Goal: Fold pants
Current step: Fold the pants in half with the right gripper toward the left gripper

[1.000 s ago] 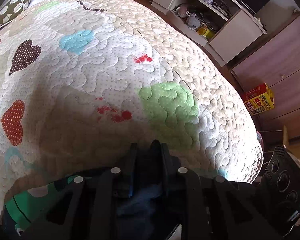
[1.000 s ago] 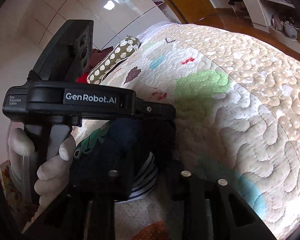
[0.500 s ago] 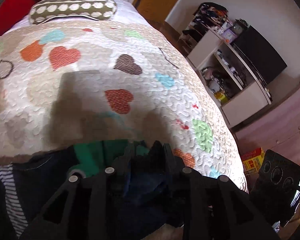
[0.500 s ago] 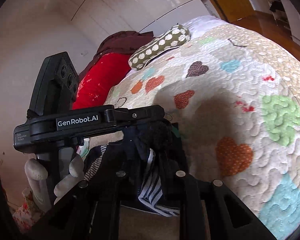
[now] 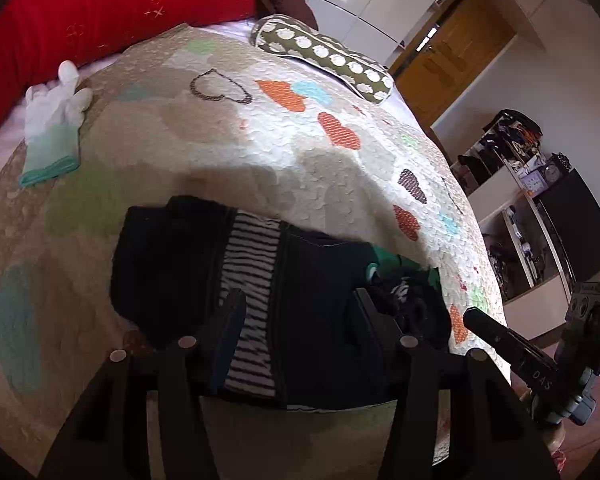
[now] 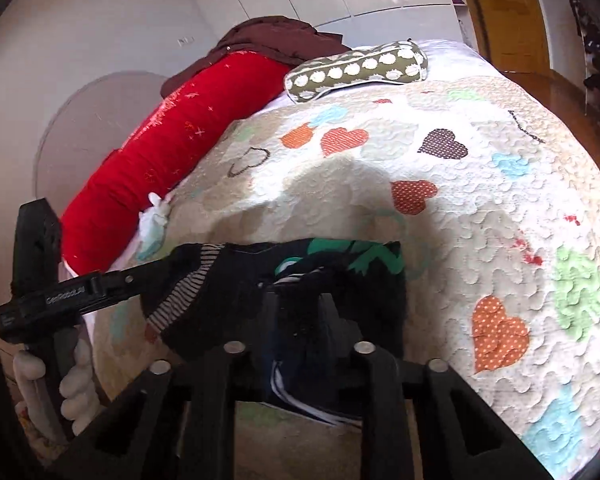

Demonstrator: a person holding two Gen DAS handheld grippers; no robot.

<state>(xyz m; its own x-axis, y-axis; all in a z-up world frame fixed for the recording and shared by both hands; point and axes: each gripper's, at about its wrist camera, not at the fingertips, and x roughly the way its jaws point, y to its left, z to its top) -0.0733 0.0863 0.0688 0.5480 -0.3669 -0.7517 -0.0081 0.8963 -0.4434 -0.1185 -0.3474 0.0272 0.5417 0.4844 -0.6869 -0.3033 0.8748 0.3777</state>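
Note:
The pants (image 5: 172, 268) are dark navy with a black-and-white striped panel and a green print. They lie bunched on the heart-patterned quilt (image 5: 332, 176) near the bed's front edge. My left gripper (image 5: 300, 304) is open, its fingers spread over the striped panel. The pants also show in the right wrist view (image 6: 236, 288). My right gripper (image 6: 296, 300) is shut on a fold of the dark fabric just above the quilt. The left gripper body (image 6: 80, 292) shows at the left of that view.
A white glove (image 5: 52, 120) lies at the far left of the quilt. A red bolster (image 6: 172, 148) and a spotted olive pillow (image 6: 356, 70) lie at the head of the bed. Shelves and a dark cabinet (image 5: 548, 216) stand to the right, beyond the bed's edge.
Both grippers swung toward the head of the bed, carrying the pants. The left gripper has opened and let go of the fabric; the pants now lie more spread on the quilt.

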